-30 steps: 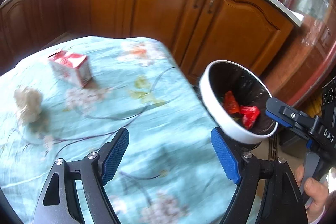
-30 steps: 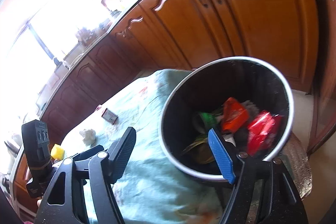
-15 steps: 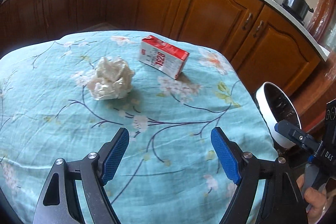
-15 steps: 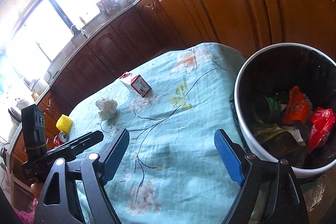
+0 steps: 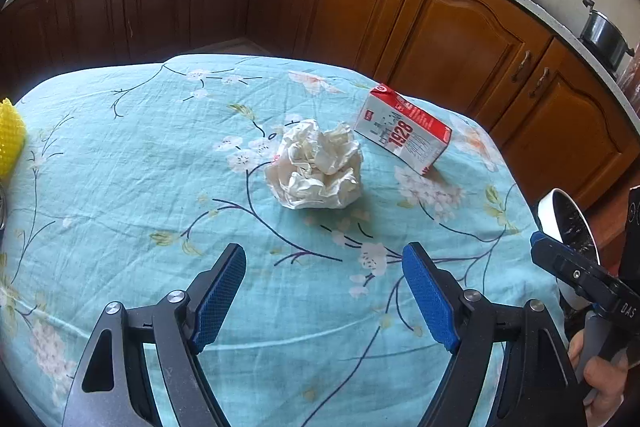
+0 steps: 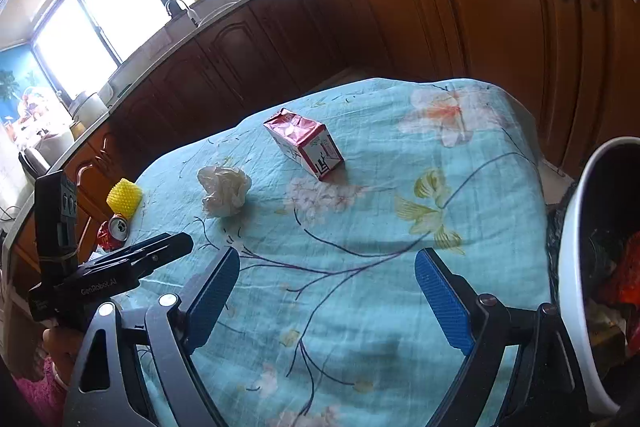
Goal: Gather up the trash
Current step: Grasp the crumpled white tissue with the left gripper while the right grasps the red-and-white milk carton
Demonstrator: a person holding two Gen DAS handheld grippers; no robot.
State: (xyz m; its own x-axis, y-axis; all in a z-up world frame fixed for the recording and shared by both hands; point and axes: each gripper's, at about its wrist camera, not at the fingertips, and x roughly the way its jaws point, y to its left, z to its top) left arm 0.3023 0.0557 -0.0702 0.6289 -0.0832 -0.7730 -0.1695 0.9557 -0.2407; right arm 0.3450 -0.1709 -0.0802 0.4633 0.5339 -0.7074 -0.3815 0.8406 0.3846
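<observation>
1. Left wrist view: a kitchen with brown wooden cabinets (image 5: 460,27) runs behind a table under a turquoise flowered cloth (image 5: 140,187)
2. A crumpled white paper ball (image 5: 316,165) lies mid-table, with a red-and-white carton (image 5: 404,133) on its side just beside it, toward the cabinets
3. The left gripper (image 5: 324,297) hovers over the cloth short of the paper ball, its blue-padded fingers wide apart and holding nothing
4. The white rim of the trash bin (image 5: 560,215) shows at the table's right edge
5. Right wrist view: the right gripper (image 6: 326,297) also has its fingers spread and bare above the cloth
6. The bin (image 6: 576,267), with red wrappers inside, stands at the right; a yellow textured object (image 6: 125,197) and a red can (image 6: 113,235) sit at the table's left edge
</observation>
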